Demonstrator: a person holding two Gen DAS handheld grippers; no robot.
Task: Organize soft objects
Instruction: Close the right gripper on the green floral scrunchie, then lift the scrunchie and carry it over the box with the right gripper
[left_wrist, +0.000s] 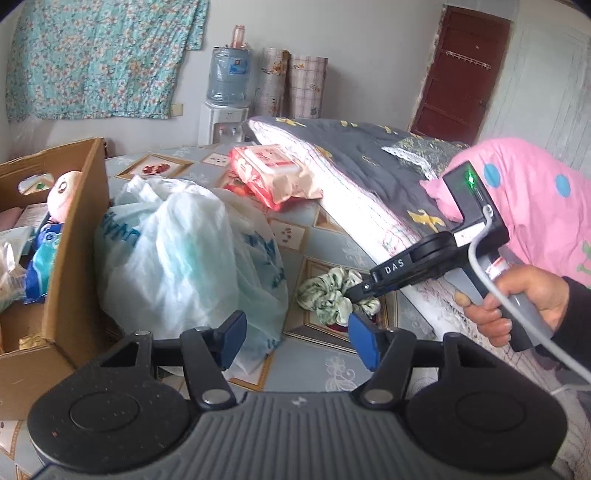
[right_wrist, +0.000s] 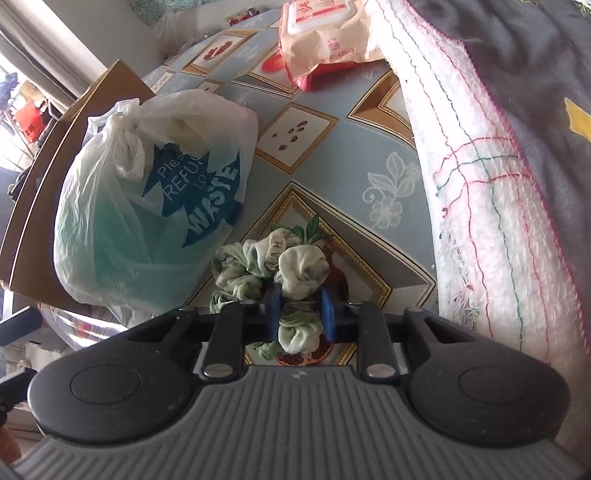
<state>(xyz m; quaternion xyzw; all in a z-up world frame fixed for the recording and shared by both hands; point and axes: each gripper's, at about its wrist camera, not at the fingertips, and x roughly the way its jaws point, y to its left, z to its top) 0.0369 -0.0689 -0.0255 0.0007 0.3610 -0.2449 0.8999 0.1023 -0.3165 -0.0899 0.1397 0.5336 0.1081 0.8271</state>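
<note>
The right tool (right_wrist: 301, 314) had pinched shut on only one fold of the green scrunchie (right_wrist: 273, 273), which lay on the desk (right_wrist: 325, 155) just beside the tied plastic bag (right_wrist: 147, 206). Lifted so, it might slip free. The left tool (left_wrist: 295, 339) hung half open, empty.

The right tongs (right_wrist: 301, 312) point steeply down, and their blue pads (right_wrist: 276, 314) are squeezed in close on a green and white scrunchie (right_wrist: 295, 269). A hand (left_wrist: 517, 299) grips the grey handle of these tongs, with a dark sleeve at the wrist. The left tongs (left_wrist: 297, 341) tilt downward too. Their blue pads stand apart with nothing between them.
</note>
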